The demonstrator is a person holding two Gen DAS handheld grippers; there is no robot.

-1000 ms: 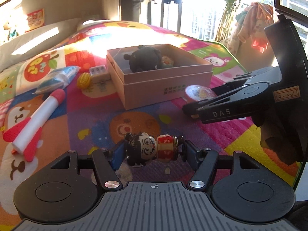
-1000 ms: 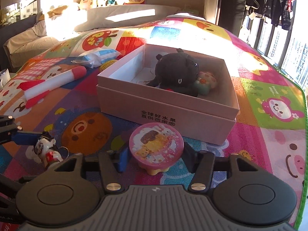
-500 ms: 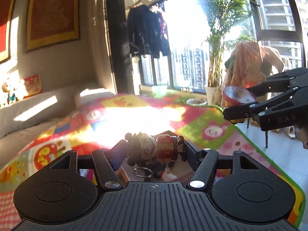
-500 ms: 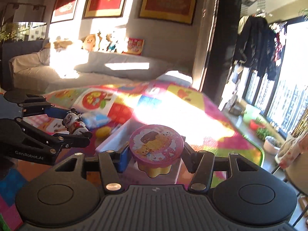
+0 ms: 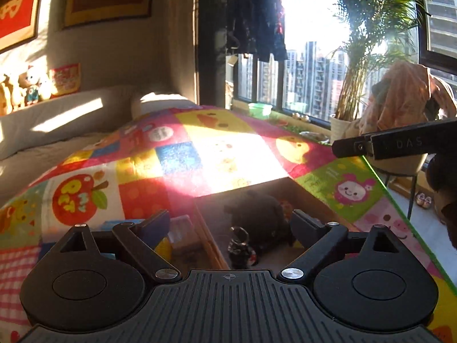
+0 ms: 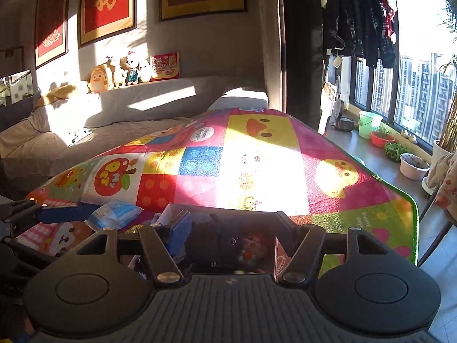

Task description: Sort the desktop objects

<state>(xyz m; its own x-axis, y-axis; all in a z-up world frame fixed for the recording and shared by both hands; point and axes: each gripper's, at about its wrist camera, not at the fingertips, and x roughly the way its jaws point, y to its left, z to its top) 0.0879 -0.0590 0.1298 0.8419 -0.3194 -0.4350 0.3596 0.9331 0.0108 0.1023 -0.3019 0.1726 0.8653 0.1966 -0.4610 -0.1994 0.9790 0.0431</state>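
Observation:
My left gripper (image 5: 228,223) is open and empty above the pink cardboard box (image 5: 307,190). The small figurine keychain (image 5: 241,247) lies inside the box beside the black plush toy (image 5: 260,217). My right gripper (image 6: 231,228) is open and empty over the same box (image 6: 278,253), with the black plush (image 6: 217,238) and an orange toy (image 6: 252,244) just below its fingers. The pink round tin is not visible. The right gripper's finger (image 5: 394,144) shows at the right of the left wrist view.
A colourful play mat (image 6: 237,160) covers the surface. A blue-white packet (image 6: 114,214) lies left of the box, near the left gripper's blue pad (image 6: 60,214). A yellow ball (image 5: 164,248) lies left of the box. A sofa (image 6: 114,114) and window sill stand beyond.
Both grippers have opened. The figurine has dropped from the left gripper into the box, and the pink tin has left the right gripper. Both cameras tilted down toward the box.

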